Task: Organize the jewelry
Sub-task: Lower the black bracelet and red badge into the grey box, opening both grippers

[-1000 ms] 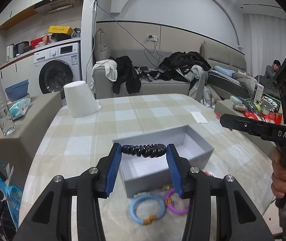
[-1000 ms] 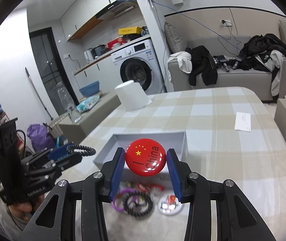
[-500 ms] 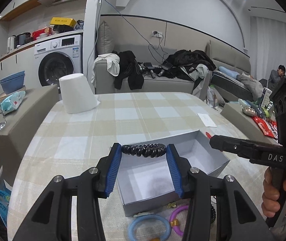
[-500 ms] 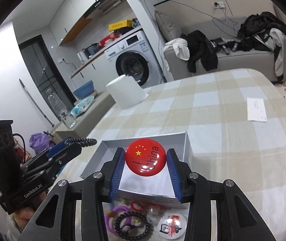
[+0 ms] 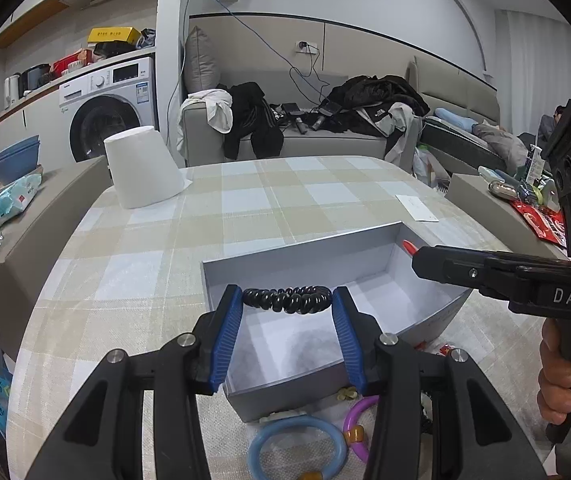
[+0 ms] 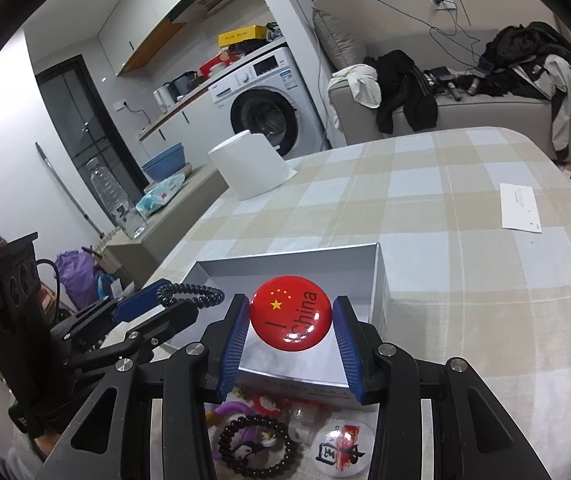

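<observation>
Progress: early. The open grey cardboard box point(image 5: 317, 256) on the checked bench point(image 5: 145, 248) looks empty inside; I see only its white floor in both views, nothing dropped in yet.

In hand now:
- Left claw point(image 5: 287, 322) pinches a black spiral coil hair tie point(image 5: 287, 299), stretched straight between the blue pads point(image 5: 227, 332), hanging over the box's near-left part.
- Right claw point(image 6: 291, 330) pinches a round red glossy badge with yellow stars and "I China" lettering point(image 6: 290, 317) by its edges, face up, over the box's near wall. From the left view only a sliver of red shows at that claw's tip, over the box's right corner.

Still left, all on the bench just in front of the box's near wall:
- light blue plastic ring bracelet with an amber bead point(image 5: 297, 446)
- purple plastic ring bracelet point(image 5: 359, 420)
- black beaded bracelet point(image 6: 257, 446)
- clear round badge with a black-and-red character point(image 6: 341, 446)
- small red trinket point(image 6: 265, 404), type unclear
- a few small bits hidden under the claws

Pose: both claws tilt downward into the box, side by side, left one to the box's left, right one to its right. A hand point(image 5: 569, 372) wraps the right claw's handle.

Judgement: both items sit where a release would drop them in the box; the loose pile follows.
</observation>
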A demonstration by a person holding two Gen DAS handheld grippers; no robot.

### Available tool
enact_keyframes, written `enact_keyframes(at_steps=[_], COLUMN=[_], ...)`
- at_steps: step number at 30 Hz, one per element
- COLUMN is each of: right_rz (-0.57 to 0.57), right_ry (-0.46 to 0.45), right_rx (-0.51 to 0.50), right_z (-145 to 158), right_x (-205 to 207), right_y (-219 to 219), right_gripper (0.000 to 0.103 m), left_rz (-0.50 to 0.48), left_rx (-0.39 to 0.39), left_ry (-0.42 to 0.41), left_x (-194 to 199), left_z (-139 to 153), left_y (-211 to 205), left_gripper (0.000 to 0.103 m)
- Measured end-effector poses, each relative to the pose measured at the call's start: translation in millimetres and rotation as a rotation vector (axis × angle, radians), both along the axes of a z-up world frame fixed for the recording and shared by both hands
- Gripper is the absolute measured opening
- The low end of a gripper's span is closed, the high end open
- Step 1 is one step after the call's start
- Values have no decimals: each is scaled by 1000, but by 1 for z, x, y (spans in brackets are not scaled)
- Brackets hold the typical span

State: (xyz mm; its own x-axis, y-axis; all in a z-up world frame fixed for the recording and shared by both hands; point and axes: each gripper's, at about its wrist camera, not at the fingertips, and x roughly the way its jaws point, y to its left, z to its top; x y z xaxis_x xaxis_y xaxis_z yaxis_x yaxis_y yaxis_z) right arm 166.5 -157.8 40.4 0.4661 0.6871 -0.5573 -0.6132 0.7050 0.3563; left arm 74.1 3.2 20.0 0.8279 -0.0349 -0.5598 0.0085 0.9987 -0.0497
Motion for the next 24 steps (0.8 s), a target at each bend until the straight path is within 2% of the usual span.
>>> enact_keyframes(at_steps=[24], right_rz=[15], right_ry=[12], right_rx=[-27], right_z=[-6], right_x=[-3], right_y=[6], right_gripper=[42], left_rz=[9], left_rx=[33], left_ry=[46], left_x=[6], left_z=[-9], left_y=[-2], left_gripper=[41])
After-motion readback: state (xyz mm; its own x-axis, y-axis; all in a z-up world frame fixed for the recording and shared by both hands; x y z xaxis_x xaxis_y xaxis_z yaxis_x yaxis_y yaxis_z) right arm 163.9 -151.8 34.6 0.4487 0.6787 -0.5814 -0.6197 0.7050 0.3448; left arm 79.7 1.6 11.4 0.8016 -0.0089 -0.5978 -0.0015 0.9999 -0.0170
